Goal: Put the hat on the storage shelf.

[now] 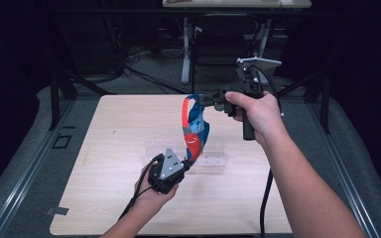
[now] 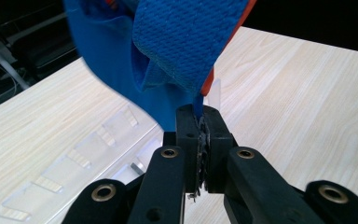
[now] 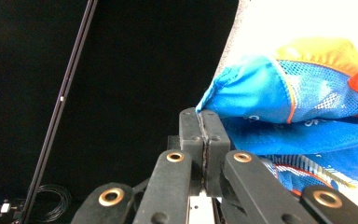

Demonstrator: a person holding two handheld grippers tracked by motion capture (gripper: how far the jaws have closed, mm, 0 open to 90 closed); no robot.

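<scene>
A blue, orange and red mesh cloth (image 1: pixel 194 130) hangs stretched above the wooden table (image 1: pixel 119 129) between both grippers. My left gripper (image 1: pixel 187 161) is low and near the table's middle. It is shut on the cloth's lower edge, and a thin blue strip (image 2: pixel 198 108) sits pinched between its closed jaws (image 2: pixel 200 123). My right gripper (image 1: pixel 201 99) is held higher and farther back, pointing left. It is shut on the cloth's top corner (image 3: pixel 214 100), where its jaws (image 3: pixel 204 120) meet. The rest of the cloth (image 3: pixel 284 93) bulges to the right of them.
A clear plastic rack with slots (image 1: pixel 213 153) lies on the table right under the cloth and appears again (image 2: pixel 74 158) beside the left jaws. A strip of tape (image 1: pixel 57 210) marks the front left corner. Desk legs (image 1: pixel 186 49) stand beyond the far edge.
</scene>
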